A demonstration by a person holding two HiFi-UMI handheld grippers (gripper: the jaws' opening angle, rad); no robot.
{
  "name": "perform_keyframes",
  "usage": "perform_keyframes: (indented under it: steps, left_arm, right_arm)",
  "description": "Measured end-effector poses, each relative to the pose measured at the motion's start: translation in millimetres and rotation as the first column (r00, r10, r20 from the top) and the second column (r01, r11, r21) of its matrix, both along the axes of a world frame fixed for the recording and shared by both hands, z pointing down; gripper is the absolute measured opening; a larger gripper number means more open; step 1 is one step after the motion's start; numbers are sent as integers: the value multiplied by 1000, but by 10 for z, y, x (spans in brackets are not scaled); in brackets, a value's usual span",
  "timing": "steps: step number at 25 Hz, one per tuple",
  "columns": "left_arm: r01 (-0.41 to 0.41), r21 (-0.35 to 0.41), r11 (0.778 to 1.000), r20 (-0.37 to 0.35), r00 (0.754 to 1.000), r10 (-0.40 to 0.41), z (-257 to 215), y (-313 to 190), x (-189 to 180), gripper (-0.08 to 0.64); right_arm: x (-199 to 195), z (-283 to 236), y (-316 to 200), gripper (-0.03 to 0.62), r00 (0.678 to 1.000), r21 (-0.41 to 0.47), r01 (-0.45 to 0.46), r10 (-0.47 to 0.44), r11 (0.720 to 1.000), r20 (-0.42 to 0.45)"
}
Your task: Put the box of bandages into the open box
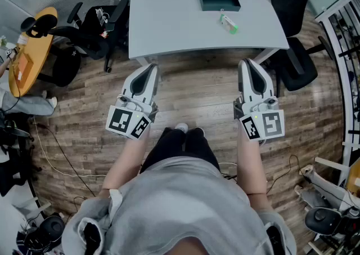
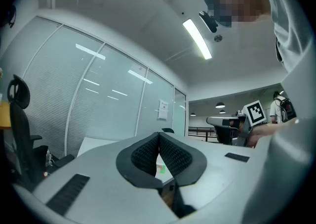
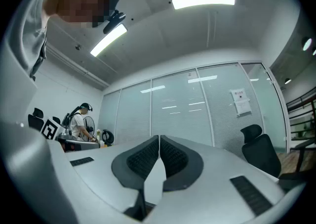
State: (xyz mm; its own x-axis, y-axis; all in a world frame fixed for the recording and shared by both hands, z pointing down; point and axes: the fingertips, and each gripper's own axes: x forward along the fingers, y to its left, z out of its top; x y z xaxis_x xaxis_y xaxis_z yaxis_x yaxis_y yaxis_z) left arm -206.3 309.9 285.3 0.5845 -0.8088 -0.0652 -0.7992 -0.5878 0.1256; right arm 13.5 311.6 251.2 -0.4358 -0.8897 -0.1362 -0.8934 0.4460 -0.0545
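Bandage box [image 1: 228, 23] on table [image 1: 169, 17], far beyond left tool [image 1: 150, 66], right tool [image 1: 246, 62], both closed

Bright, even office light here: long ceiling strips [image 3: 202, 1] blaze overhead in both gripper views and streak across the glass partition [image 3: 197, 109]. Heavy fisheye bending with black corners, and the right hand-held gripper [image 3: 159, 139] looms soft up close. The head view is sharp, its pale counter [image 1: 169, 17] nearly washed out, a soft shadow under its near edge.
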Motion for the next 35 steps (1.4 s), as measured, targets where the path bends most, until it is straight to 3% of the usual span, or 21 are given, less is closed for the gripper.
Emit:
perform_keyframes:
  steps: [9,16,22,29,35]
  left_arm:
    - [11,4,1000,-2,1000,-11,-16,139,230,18]
    - [18,7,1000,6,1000,-18,33,188,465,18]
    - [11,-17,1000,3,1000,-11,162,53,647,18]
    - [-17,14,1000,-4,1000,17,150,-614,646,18]
    - [-72,67,995,8,997,72,-49,-1563,446,20]
  right_arm:
    - [97,-39,112,51,999,17,47,-46,999,-27]
    - [349,-46,204,53,994,27,102,-102,994,27]
    - [518,93,-17,54,991,5,119,-119,993,57]
    - [511,90,-596,54,995,33,93,-94,995,27]
    - [357,-81,-1448,54,1000,82,26,-27,996,12]
